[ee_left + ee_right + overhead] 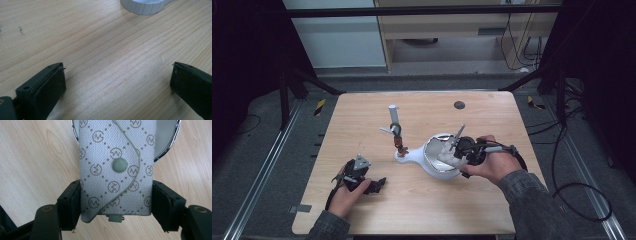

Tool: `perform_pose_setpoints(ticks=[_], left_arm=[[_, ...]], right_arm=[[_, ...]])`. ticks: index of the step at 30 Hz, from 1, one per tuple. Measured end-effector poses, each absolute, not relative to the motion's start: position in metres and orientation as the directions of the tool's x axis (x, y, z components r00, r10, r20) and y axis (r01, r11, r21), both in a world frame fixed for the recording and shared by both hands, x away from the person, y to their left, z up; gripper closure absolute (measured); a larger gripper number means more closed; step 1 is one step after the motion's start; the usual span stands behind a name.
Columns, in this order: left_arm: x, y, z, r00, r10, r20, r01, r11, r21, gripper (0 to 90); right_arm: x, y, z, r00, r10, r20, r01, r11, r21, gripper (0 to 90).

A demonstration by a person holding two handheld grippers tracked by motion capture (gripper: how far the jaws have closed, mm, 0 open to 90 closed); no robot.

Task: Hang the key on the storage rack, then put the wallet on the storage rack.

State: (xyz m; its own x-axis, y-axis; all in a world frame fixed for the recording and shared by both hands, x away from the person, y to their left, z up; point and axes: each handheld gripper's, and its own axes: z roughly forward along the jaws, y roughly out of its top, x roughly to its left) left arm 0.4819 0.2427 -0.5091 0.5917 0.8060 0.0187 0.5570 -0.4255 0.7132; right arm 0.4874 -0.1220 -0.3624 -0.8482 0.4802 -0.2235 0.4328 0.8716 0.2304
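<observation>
A grey fabric pouch (116, 165), printed with a diamond and logo pattern and closed by a snap button, is pinched at its sides by my right gripper (116, 195). The pouch is held over a round white mirror with a chrome rim (172, 142). In the high view the pouch (446, 150) and right gripper (458, 149) sit over the mirror's white shell (437, 170) at centre right. My left gripper (374, 185) rests low on the table at the left, jaws wide apart. Between its jaws (117, 75) there is bare wood.
A white ribbed base (145, 6) joins the mirror; on it stands a thin post (393, 114) with small brown items (399, 144) hanging on it. A dark round disc (459, 105) lies near the table's far edge. Cables lie on the floor at the right.
</observation>
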Motion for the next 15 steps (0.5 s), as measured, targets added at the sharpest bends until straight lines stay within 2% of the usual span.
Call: perform_pose_setpoints(ticks=[15], left_arm=[[0.4818,0.2427,-0.5091,0.592,0.806,0.018,0.557,-0.426,0.713,0.0]], right_arm=[[0.4897,-0.1160,-0.3664,-0.854,0.470,-0.222,0.433,0.880,0.198,31.3]])
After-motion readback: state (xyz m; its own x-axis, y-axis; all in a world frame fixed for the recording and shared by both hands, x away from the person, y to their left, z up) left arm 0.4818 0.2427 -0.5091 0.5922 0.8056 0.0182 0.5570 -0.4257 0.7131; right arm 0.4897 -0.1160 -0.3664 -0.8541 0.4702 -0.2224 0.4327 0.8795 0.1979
